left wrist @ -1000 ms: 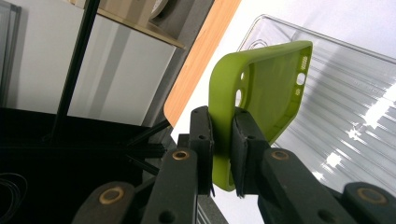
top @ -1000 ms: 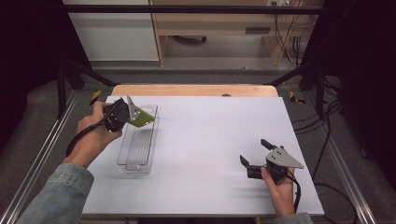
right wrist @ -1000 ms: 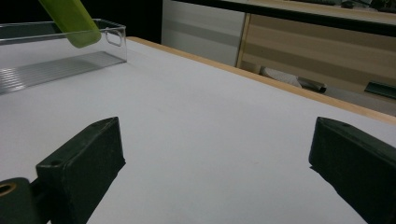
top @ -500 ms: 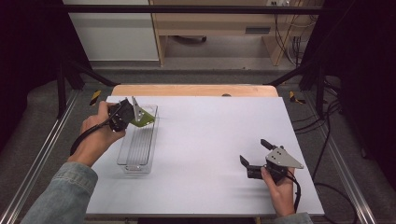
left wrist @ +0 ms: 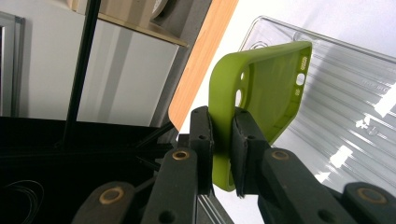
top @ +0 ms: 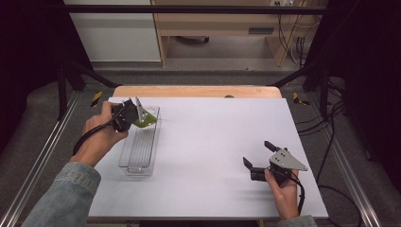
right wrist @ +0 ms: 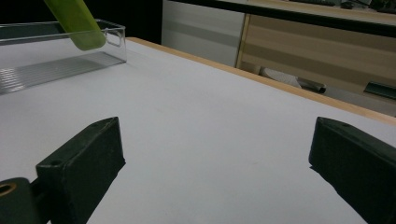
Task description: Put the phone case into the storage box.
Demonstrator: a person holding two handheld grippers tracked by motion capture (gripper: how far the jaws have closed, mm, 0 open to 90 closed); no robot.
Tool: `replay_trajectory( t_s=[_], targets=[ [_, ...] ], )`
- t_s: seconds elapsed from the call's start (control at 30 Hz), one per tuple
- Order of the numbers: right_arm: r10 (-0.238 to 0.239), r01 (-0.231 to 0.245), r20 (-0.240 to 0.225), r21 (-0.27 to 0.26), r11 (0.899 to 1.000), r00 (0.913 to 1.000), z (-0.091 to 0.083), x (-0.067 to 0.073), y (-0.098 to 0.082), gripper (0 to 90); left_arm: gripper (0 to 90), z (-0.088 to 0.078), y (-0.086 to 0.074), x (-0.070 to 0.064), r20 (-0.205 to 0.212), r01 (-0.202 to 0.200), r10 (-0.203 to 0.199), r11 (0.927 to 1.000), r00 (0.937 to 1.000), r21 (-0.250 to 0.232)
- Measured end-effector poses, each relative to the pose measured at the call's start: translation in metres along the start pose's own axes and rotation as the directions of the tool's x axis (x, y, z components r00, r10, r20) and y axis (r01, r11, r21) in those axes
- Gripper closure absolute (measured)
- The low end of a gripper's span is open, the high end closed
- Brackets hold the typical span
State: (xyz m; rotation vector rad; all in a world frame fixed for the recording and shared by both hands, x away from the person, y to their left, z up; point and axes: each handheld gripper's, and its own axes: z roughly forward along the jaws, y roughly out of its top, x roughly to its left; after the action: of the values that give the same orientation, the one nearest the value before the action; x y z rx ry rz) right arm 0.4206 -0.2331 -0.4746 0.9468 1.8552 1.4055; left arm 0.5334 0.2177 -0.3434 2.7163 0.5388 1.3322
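Shifted a touch toward tray's far end since earlier: green phone case (left wrist: 261,98) pinched in left gripper (top: 134,112), tilted over clear tray (top: 142,156), tray's length running near-far; right gripper (top: 257,153) open, idle, well apart.

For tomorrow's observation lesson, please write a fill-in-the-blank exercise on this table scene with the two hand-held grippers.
1. The left gripper is shut on a soft phone case coloured ____.
2. The case hangs over a clear plastic ____ with a ribbed floor.
3. The right gripper rests with its jaws ____, nothing between them.
4. The table top is ____ in colour.

Missing words: green; tray; open; white
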Motion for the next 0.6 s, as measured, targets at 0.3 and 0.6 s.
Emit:
replay_trajectory(
  t_s=[0.3,0.6],
  targets=[
    [0.000,0.000,0.000,-0.001,1.000,1.0000,-0.0001,-0.0002,0.0000,3.5,80.0,0.0040,0.0012,-0.0016,-0.002,-0.021,0.021,0.9997,0.9998,0.016],
    [0.001,-0.001,-0.001,0.000,1.000,1.0000,0.0004,0.0002,-0.0002,3.5,80.0,0.0068,-0.0012,-0.0020,-0.006,-0.031,0.031,0.9993,0.9995,0.022]
  ],
)
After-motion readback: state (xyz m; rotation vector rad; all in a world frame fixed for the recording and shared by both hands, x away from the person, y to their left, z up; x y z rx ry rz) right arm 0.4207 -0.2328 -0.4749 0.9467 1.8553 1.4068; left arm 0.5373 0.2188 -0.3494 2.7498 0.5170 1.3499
